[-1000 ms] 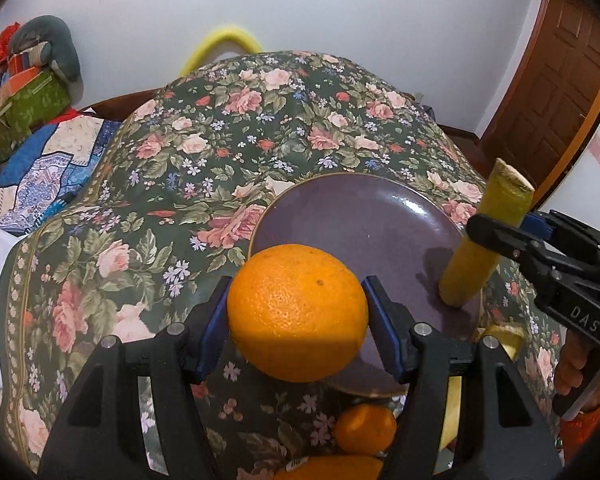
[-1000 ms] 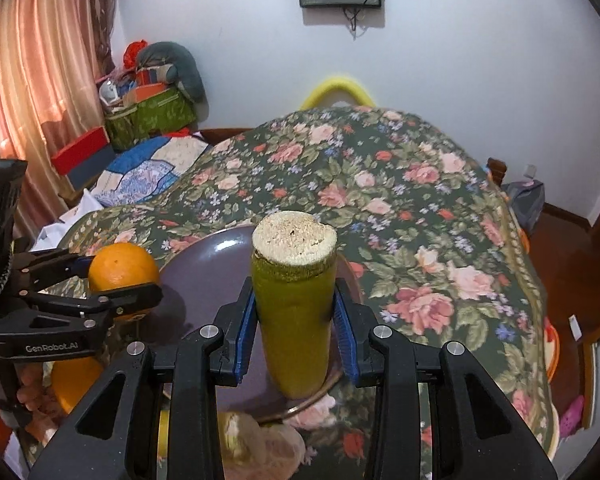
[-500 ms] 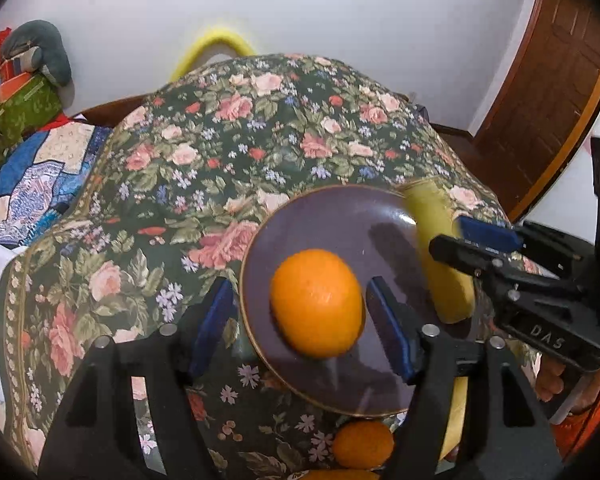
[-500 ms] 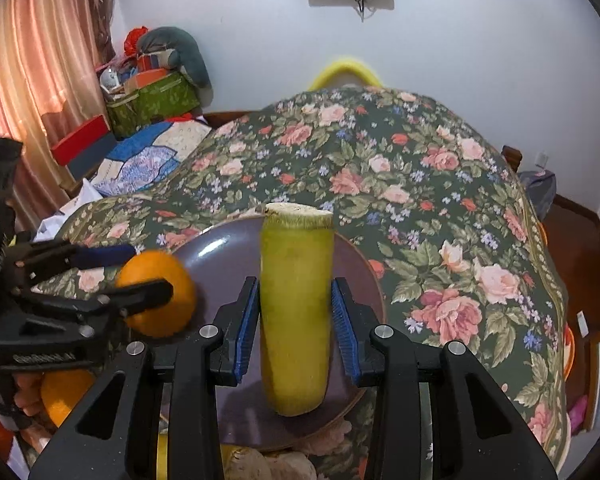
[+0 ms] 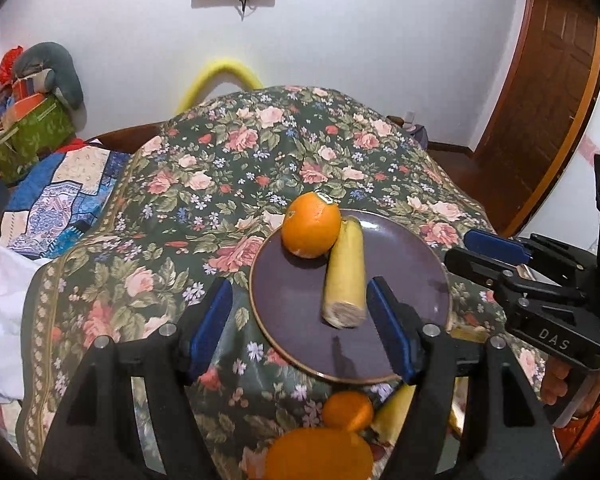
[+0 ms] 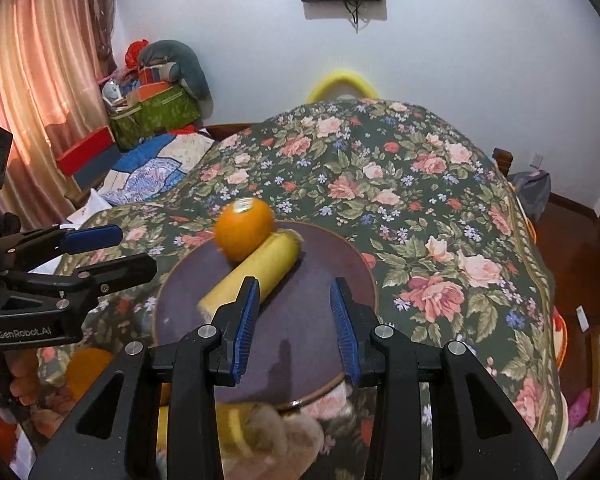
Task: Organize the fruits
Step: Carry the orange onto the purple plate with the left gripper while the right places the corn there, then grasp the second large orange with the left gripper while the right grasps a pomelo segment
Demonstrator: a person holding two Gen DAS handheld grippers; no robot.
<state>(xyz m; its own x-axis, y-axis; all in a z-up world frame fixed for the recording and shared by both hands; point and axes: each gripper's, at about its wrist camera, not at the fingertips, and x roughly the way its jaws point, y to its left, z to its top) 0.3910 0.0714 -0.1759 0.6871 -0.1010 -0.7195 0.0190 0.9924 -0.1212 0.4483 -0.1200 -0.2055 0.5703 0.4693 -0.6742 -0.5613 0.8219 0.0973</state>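
I am holding both my left gripper (image 5: 300, 322) and right gripper (image 6: 294, 326) wide open and empty now; the released orange (image 5: 310, 225) and yellow stick (image 5: 345, 273) are lying touching on the purple plate (image 5: 412, 256), the stick having toppled over.

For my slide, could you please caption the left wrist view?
Open left gripper above a purple plate where an orange touches a lying yellow fruit piece.
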